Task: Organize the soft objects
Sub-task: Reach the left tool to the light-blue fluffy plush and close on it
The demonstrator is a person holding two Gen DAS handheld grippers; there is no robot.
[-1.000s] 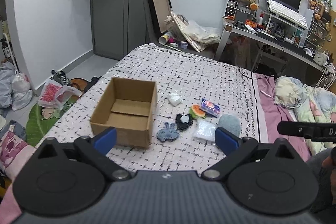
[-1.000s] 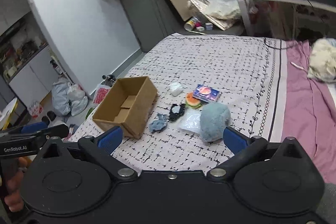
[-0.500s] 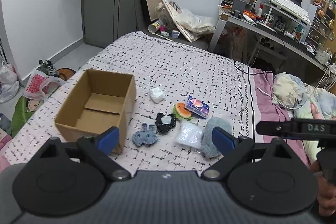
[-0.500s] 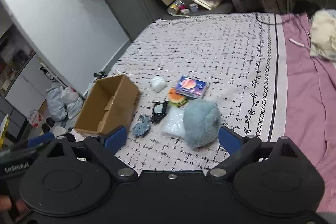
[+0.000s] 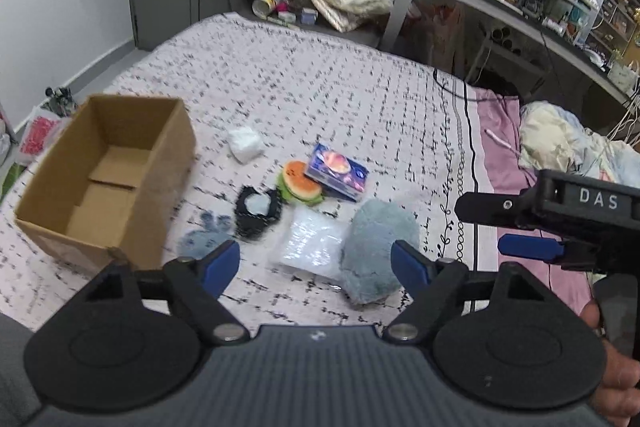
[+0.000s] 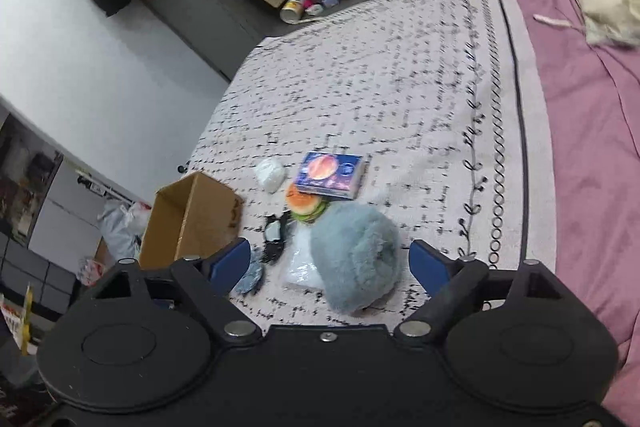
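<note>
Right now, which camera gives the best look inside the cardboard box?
The left wrist view: it looks down into the cardboard box, showing its bare floor flaps and nothing inside. The right wrist view sees the box from the side, smaller, with its interior mostly hidden behind the near wall and the right tongs' finger.

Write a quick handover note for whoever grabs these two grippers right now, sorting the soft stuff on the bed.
Left gripper: open, holding nothing.
Right gripper: open, holding nothing, lined up over the fluffy blue plush.
Cardboard box: on the bed, nothing inside.
Plush, clear bag, burger toy, white wad and the rest lie beside the box.
Done: nothing packed. Left: every item.
</note>
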